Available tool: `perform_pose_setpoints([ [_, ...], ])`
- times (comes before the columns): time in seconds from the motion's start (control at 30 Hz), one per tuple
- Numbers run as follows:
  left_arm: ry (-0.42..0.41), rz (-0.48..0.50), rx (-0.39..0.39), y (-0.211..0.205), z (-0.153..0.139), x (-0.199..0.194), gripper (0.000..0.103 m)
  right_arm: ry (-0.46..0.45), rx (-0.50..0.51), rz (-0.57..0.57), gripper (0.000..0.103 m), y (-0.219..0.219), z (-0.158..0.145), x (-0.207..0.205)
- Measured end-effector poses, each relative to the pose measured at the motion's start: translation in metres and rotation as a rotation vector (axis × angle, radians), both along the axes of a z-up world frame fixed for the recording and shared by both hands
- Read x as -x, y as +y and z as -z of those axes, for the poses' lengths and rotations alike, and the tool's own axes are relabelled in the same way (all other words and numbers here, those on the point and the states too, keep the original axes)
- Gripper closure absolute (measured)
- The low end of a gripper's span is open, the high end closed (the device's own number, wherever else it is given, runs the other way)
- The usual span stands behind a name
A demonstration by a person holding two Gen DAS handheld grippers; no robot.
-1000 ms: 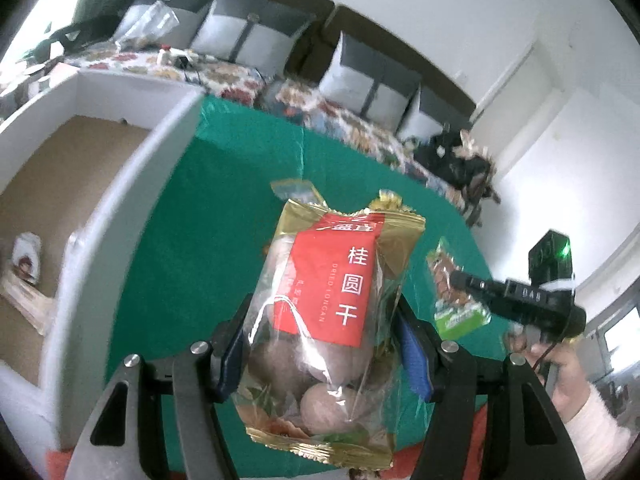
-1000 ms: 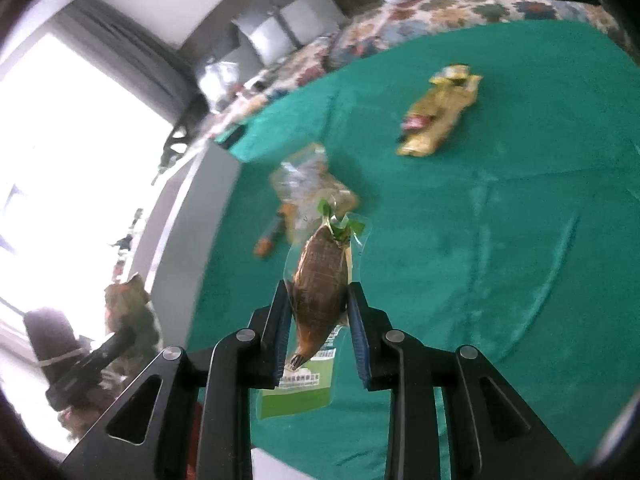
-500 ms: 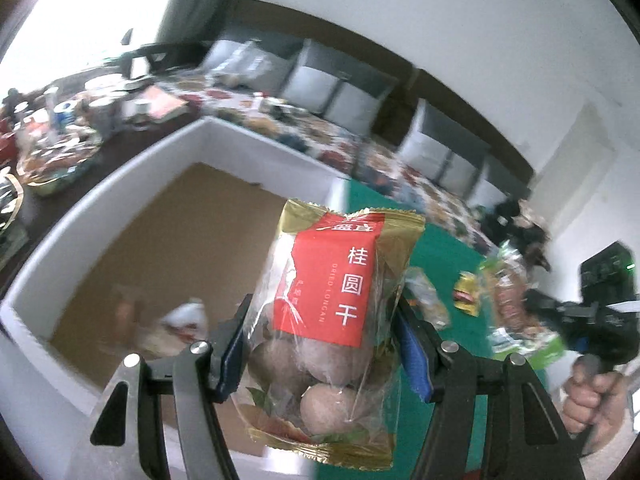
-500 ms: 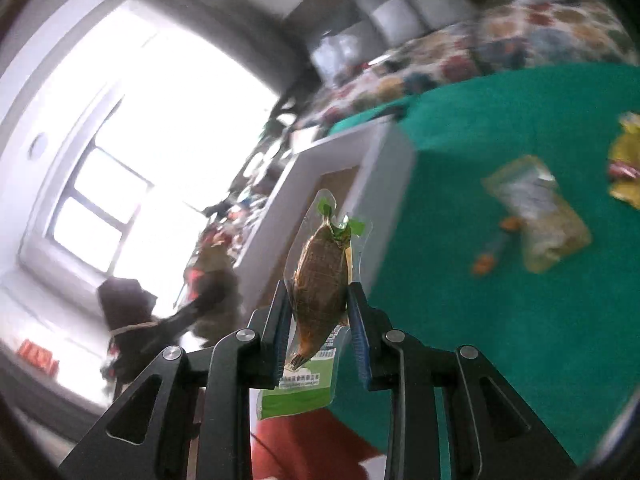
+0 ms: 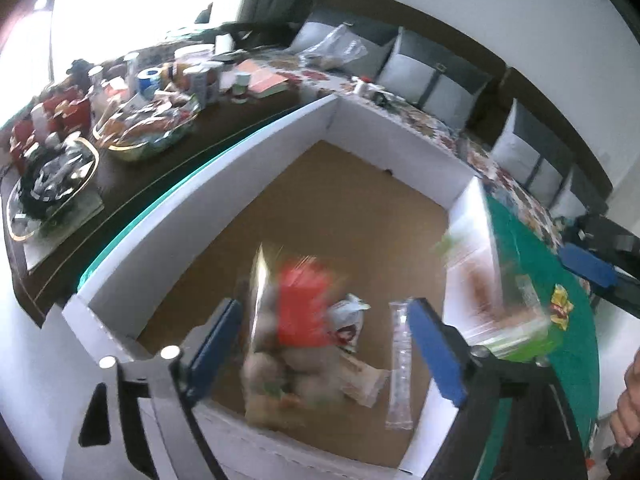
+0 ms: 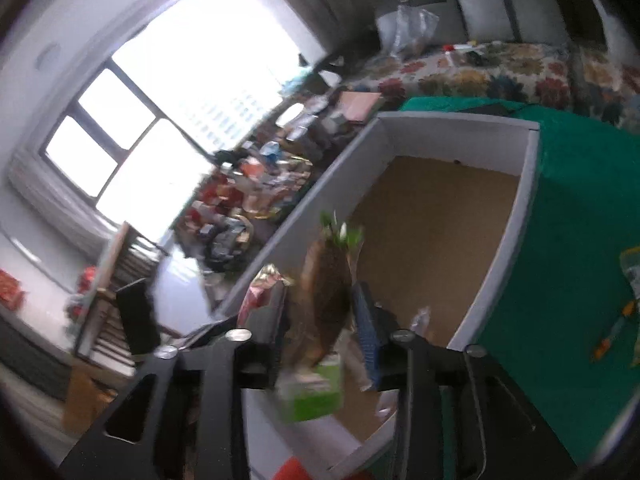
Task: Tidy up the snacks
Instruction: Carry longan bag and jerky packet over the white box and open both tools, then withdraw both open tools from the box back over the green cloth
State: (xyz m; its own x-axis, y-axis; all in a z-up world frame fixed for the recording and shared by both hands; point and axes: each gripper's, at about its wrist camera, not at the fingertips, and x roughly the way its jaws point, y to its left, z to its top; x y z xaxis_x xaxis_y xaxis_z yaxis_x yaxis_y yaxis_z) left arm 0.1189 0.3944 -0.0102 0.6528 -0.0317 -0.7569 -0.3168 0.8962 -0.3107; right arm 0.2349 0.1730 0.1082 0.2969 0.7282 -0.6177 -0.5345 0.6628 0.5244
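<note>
Red-and-gold longan bag (image 5: 296, 320), pure motion blur, hanging loose between the blue pads of the left gripper (image 5: 324, 308), with clear gaps on both sides. Jaws opening there, wide apart already, not pressing on anything. Sitting right over the near end of the white cardboard box (image 5: 200, 208), above its brown floor. Same deal on the other side: brown snack packet with the green bottom (image 6: 312, 392) smeared between the fingers of the right gripper (image 6: 318, 290), jaws opening, pads looking off the wrapper, though too blurry to swear to. Also over the box, by the near corner. Already lying on the box floor: a small white packet (image 5: 350, 322), a long clear stick pack (image 5: 400, 364) and a beige wrapper (image 5: 362, 378), all bunched at the near end, far end bare cardboard. Box parked on the green cloth of the table (image 6: 580, 208), up against its edge. Yellow snack bag (image 5: 560, 312) out on the cloth, apart from the box, plus a small orange thing (image 6: 610, 334) further along. Bit of a person's hand (image 5: 628, 400) at the right edge. Beyond the box, a dark side table (image 5: 132, 176) crammed with bowls, tins and wrappers, then a sofa with grey cushions (image 5: 420, 72) and a floral cover, and a big bright window (image 6: 168, 112).
</note>
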Motion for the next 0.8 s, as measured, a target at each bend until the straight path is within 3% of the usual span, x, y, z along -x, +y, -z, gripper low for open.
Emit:
perform_pose_setpoints([
  [0.1,-0.001,-0.025,0.011,0.000,0.002,0.005,0.008,-0.041,0.021,0.008,0.036,-0.009,-0.003,0.009],
  [0.23,-0.040,-0.011,0.043,-0.018,-0.009,0.010,0.007,-0.096,0.074,0.068,0.029,-0.045,0.006,0.013],
  [0.37,-0.088,0.075,0.051,-0.067,-0.032,0.008,0.007,-0.132,0.192,0.187,0.027,-0.120,0.047,0.023],
  [0.6,-0.114,0.357,0.054,-0.213,-0.049,-0.010,0.005,-0.145,0.547,0.376,0.028,-0.272,0.141,0.046],
  [0.7,-0.073,0.468,0.062,-0.289,-0.025,-0.025,0.002,-0.126,0.607,0.526,0.028,-0.350,0.166,0.063],
  [0.8,0.004,0.521,0.021,-0.349,0.015,-0.045,0.002,-0.117,0.632,0.627,0.028,-0.394,0.178,0.073],
])
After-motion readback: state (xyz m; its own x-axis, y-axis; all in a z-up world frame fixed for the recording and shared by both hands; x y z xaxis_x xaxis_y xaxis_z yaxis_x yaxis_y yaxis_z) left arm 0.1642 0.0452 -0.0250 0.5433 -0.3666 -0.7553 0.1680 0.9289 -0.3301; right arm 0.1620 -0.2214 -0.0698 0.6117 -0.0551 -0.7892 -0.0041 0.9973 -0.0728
